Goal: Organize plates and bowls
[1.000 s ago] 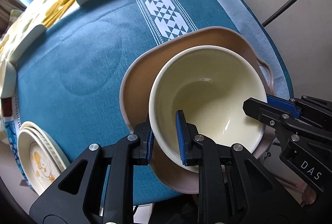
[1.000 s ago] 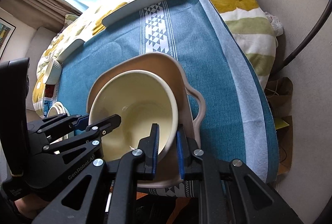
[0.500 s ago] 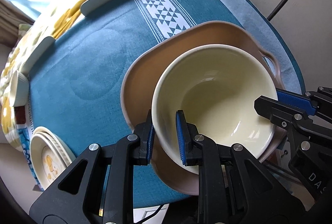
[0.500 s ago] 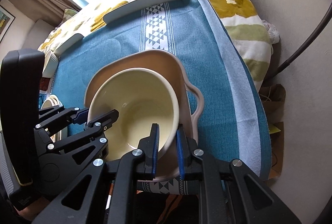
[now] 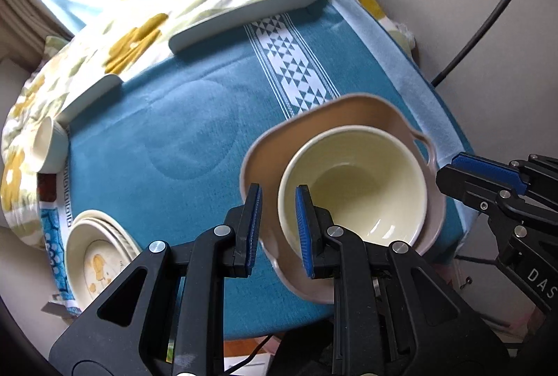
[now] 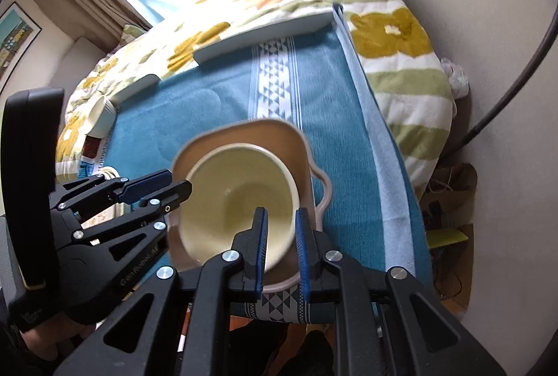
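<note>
Glossy cream bowl [image 5: 352, 188] sits inside the matte tan handled dish [image 5: 348, 118] on the woven teal cloth [image 5: 174, 139]. My left tongs [image 5: 278, 226] and right tongs [image 6: 281, 248] are spread, astride the bowl's rim.

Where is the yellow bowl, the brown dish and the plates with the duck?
Yellow bowl [image 5: 352, 181]: left wrist view, inside bottom.
Brown dish [image 5: 334, 113]: left wrist view, far inner wall.
Duck plates [image 5: 94, 257]: left wrist view, face of the top plate.
</note>
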The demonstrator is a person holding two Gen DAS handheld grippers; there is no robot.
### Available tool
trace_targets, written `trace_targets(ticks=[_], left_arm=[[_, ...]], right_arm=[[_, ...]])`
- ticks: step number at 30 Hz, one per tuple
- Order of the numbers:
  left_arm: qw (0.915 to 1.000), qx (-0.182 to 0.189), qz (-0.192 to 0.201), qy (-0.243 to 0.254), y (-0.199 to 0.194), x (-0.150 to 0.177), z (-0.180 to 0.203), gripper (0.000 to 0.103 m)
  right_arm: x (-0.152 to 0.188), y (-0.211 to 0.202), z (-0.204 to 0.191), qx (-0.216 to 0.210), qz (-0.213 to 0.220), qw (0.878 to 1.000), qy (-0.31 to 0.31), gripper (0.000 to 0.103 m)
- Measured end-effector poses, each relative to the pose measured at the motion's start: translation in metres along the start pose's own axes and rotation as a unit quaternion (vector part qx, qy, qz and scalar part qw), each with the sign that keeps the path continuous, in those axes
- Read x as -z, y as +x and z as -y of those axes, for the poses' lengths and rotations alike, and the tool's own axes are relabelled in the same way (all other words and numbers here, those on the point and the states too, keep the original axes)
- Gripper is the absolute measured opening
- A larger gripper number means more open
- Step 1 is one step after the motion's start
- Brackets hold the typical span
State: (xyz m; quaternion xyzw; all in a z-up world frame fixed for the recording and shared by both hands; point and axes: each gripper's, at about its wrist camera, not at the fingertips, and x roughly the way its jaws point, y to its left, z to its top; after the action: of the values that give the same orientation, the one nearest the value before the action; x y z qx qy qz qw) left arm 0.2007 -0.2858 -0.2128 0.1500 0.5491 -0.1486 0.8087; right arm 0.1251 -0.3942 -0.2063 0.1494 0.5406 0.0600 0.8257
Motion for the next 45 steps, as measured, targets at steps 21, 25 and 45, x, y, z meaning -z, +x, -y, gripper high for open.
trace_targets(ticks=[21,25,45], left_arm=[[0.9454,-0.059,0.154,-0.281,-0.129,0.076,-0.216,0.103],[0.9309,-0.095,0.157,-0.316,-0.124,0.079,-0.278,0.103],[0.8819,0.05,0.077,-0.462,0.074,0.058,-0.483,0.052]], right_arm=[[-0.073,-0.023,-0.171,-0.15,0.107,0.955,-0.234,0.094],[-0.103,0.006,-0.224,-0.134,0.072,0.951,-0.269,0.094],[-0.187,0.271,-0.371,-0.153,-0.083,0.962,-0.211,0.058]])
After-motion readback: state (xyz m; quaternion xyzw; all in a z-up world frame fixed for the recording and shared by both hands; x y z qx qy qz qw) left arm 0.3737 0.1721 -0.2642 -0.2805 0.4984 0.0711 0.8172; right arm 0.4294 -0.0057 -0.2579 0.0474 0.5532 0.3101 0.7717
